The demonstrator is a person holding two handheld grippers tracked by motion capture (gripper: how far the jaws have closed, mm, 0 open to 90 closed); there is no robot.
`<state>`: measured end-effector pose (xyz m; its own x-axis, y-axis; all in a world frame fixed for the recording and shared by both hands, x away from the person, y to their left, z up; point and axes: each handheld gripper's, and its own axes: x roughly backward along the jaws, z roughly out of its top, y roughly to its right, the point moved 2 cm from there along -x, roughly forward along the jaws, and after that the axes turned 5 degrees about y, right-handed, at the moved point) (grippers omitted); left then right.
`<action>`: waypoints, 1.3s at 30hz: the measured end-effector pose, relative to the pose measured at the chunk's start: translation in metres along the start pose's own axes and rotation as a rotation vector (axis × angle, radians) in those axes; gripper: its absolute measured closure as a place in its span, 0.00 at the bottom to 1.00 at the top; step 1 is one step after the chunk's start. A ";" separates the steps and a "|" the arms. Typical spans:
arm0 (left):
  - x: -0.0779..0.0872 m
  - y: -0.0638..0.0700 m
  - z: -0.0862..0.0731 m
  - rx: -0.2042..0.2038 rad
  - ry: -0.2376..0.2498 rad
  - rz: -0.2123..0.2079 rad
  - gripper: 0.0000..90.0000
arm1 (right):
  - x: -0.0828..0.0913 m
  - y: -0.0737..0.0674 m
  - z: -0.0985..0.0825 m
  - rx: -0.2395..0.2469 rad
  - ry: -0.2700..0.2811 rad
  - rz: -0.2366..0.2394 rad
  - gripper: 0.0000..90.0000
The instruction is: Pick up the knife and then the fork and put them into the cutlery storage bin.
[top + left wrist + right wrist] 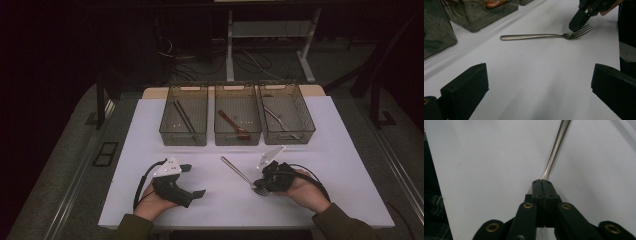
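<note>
While right gripper sits clenched, apparently empty, over slim steel fork's neck, stiff, light, slippery; grab mid-handle just ahead.

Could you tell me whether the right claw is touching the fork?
Touching. In the left gripper view, the right claw presses down on the fork at its neck, with no gap between them.
</note>
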<state>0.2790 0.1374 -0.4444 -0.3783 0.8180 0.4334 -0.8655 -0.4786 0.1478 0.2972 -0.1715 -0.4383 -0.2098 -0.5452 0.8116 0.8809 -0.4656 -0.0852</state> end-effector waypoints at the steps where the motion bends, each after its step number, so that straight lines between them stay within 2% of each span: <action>1: 0.000 0.000 0.000 0.001 0.000 0.000 0.00 | -0.001 0.000 0.002 -0.006 -0.003 0.000 0.92; 9: 0.000 0.000 0.000 0.001 0.001 0.000 0.00 | -0.018 0.008 0.027 -0.060 -0.049 -0.003 0.83; 13: 0.001 0.000 0.000 0.000 0.001 -0.002 0.00 | -0.026 0.011 0.037 -0.067 -0.069 -0.018 0.83; 21: 0.001 0.000 0.000 0.001 0.002 -0.003 0.00 | -0.038 0.013 0.048 -0.043 -0.163 -0.035 0.85; 33: 0.001 0.001 0.000 0.000 0.002 -0.003 0.00 | -0.043 0.010 0.057 0.007 -0.256 -0.056 0.86; 37: 0.001 0.001 0.000 0.000 0.003 -0.003 0.00 | -0.044 0.007 0.061 0.006 -0.286 -0.058 0.90; 39: 0.001 0.001 0.000 0.000 0.004 -0.004 0.00 | -0.044 0.007 0.062 0.020 -0.298 -0.064 0.92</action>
<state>0.2782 0.1376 -0.4437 -0.3764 0.8208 0.4296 -0.8668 -0.4758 0.1496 0.3384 -0.1075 -0.4391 -0.1338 -0.2853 0.9491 0.8787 -0.4770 -0.0195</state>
